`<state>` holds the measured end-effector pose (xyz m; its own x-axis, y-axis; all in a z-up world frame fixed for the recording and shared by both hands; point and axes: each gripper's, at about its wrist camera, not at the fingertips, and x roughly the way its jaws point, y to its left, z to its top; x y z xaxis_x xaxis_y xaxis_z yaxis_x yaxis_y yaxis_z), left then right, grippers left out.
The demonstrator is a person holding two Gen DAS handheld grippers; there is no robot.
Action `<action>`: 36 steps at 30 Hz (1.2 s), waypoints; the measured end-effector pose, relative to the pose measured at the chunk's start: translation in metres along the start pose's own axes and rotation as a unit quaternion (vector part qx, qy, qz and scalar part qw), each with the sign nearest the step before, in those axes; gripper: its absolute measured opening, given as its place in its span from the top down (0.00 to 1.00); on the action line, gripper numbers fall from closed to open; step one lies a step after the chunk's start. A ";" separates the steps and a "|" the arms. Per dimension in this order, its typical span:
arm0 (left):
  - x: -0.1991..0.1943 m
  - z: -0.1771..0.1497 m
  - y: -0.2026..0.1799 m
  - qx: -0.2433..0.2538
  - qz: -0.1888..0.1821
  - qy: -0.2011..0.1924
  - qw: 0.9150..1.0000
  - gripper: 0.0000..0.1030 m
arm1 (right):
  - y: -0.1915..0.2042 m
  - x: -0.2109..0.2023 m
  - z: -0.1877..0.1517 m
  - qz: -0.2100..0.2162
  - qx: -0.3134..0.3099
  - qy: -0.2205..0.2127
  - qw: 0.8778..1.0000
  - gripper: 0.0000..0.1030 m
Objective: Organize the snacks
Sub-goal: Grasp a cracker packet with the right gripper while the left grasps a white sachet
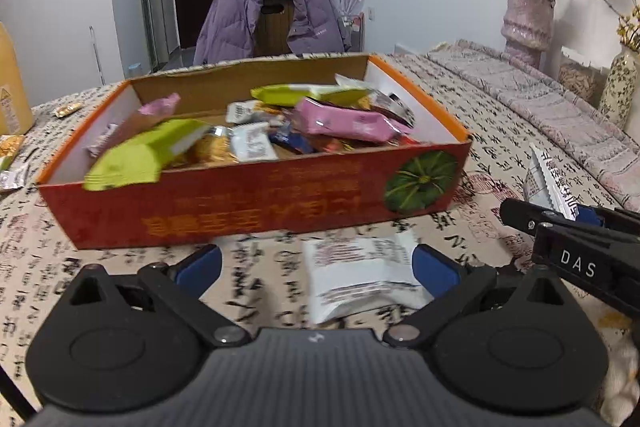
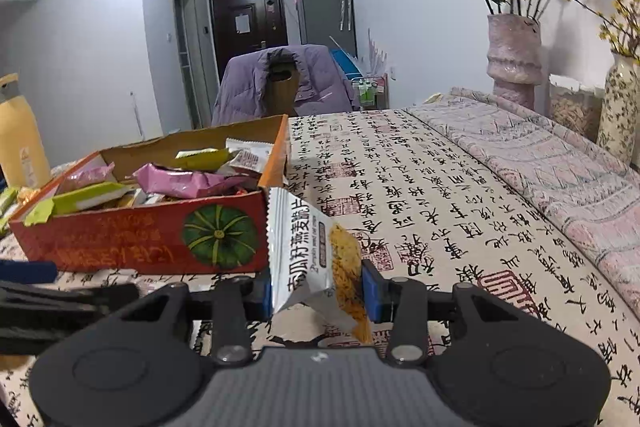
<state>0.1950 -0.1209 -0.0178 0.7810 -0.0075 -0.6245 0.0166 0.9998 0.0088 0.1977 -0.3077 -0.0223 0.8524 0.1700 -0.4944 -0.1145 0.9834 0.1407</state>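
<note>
Nearby, vases [image 2: 514, 59] flank the snack-filled box [image 2: 160, 239].

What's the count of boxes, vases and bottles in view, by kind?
Boxes: 1, the orange snack box
Vases: 2, the pink vase and the floral vase
Bottles: 1, the yellow bottle
Total: 4

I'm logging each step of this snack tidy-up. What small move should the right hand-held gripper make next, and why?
Probably carry the white snack packet left and up over the orange box. The right hand-held gripper already clamps it just outside the box's near corner, and other snacks lie inside.
</note>
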 end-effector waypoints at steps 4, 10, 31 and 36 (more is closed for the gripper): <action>0.012 0.000 -0.014 -0.001 0.007 0.015 1.000 0.00 | -0.007 0.004 0.000 -0.003 0.016 0.010 1.000 0.61; 0.026 -0.001 -0.021 -0.020 0.020 0.034 0.999 0.00 | -0.012 0.005 -0.001 -0.008 0.030 0.015 0.999 0.61; 0.028 -0.010 -0.030 -0.026 0.031 0.026 0.999 0.21 | -0.010 0.005 -0.003 0.015 0.031 0.020 0.999 0.60; 0.022 -0.012 -0.030 -0.022 0.023 0.019 0.999 0.32 | -0.006 0.004 -0.004 0.018 0.024 0.018 0.999 0.60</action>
<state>0.2043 -0.1509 -0.0409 0.7566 0.0393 -0.6527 -0.0475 0.9989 0.0052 0.1995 -0.3128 -0.0288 0.8295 0.2082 -0.5182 -0.1196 0.9726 0.1994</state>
